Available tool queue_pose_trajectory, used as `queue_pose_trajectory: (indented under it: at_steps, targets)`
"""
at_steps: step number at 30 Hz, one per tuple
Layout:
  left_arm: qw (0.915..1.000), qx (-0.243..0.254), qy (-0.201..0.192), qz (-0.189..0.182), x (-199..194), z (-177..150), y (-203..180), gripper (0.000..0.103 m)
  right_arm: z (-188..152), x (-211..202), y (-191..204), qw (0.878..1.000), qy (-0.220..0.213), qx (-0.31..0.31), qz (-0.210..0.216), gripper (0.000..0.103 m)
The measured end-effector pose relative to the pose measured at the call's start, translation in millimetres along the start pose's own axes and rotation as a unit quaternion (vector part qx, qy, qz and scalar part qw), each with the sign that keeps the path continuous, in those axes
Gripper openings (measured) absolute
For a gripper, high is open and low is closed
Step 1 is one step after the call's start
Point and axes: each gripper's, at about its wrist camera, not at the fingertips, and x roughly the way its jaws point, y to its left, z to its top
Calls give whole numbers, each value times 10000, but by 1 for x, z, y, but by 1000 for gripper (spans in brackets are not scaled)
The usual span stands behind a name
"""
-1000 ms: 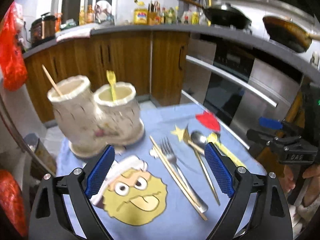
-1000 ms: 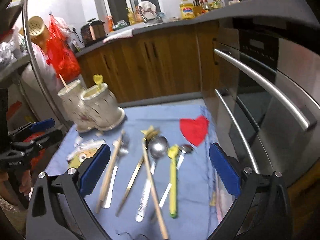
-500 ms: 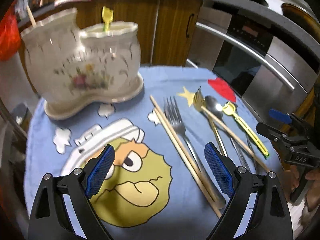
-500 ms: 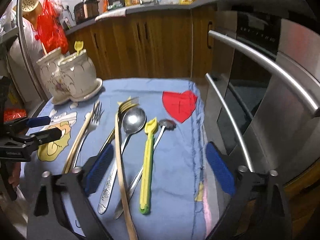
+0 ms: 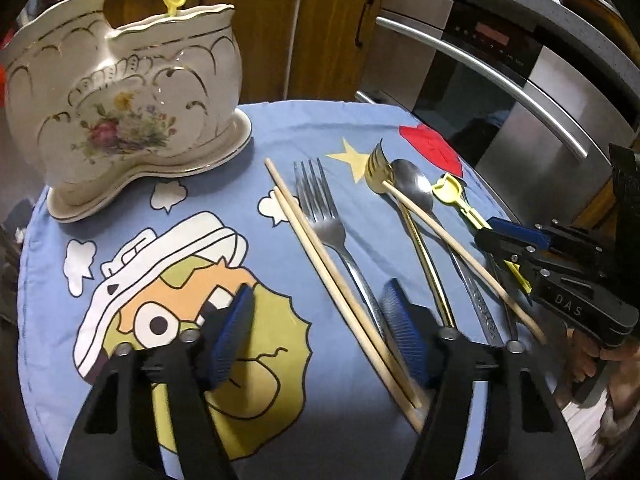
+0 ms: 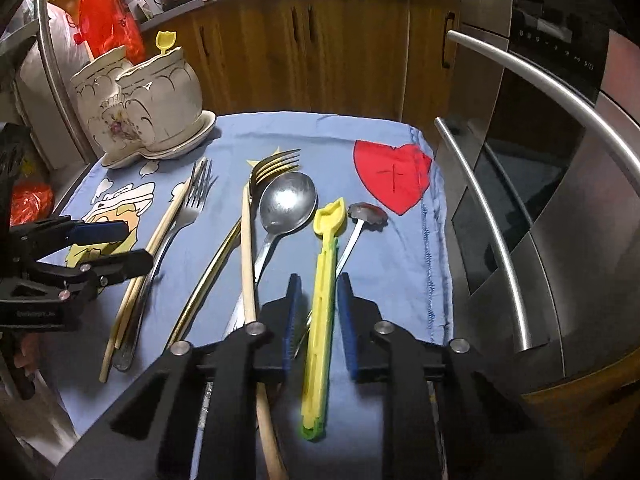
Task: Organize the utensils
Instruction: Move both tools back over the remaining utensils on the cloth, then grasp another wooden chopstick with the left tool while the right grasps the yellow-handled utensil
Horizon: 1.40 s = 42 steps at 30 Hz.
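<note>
The yellow spoon (image 6: 325, 288) lies on the blue cloth (image 6: 384, 248) over the worktop, between the nearly closed pads of the right claw (image 6: 318, 312), which do not visibly touch it. Beside it lie a steel spoon (image 6: 286, 204), a gold fork (image 6: 240, 232), chopsticks (image 5: 332, 276) and a steel fork (image 5: 332, 232). The left claw (image 5: 316, 328) hangs half open and empty. The ceramic holder (image 5: 132, 100) stands behind.

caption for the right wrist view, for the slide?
Right tongs straddle the yellow spoon lying on the blue cloth, beside the other cutlery.
</note>
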Motion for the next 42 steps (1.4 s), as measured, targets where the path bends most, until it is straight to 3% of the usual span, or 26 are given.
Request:
queue_pose_trajectory:
  at_steps: [2, 10, 15, 20, 26, 29, 33, 42]
  targets:
    - [9999, -117, -2, -59, -2, 0, 4, 54, 0, 0, -1, 10000, 8, 7, 28, 11]
    - [9997, 108, 75, 217, -3, -2, -2, 36, -2, -2, -1, 10000, -2, 4, 55, 10]
    - [9992, 208, 100, 335, -1, 0, -5, 35, -2, 0, -1, 10000, 23, 1, 29, 10]
    - [9948, 648, 55, 784, 10, 5, -23, 34, 0, 2, 0, 10000, 33, 71, 32, 10]
    - [9924, 990, 185, 714, 3, -4, -28, 24, -1, 2, -2, 9999, 36, 84, 74, 11]
    - [9927, 991, 158, 676, 2, -5, -27, 11, -1, 1, -5, 9997, 24, 168, 165, 10]
    - [9924, 1047, 59, 643, 2, -6, -25, 10, -1, 1, -9, 9990, -6, 338, 309, 10]
    - [9982, 527, -69, 281, -12, -6, -1, 5, -1, -10, -11, 9975, -261, 467, 458, 10]
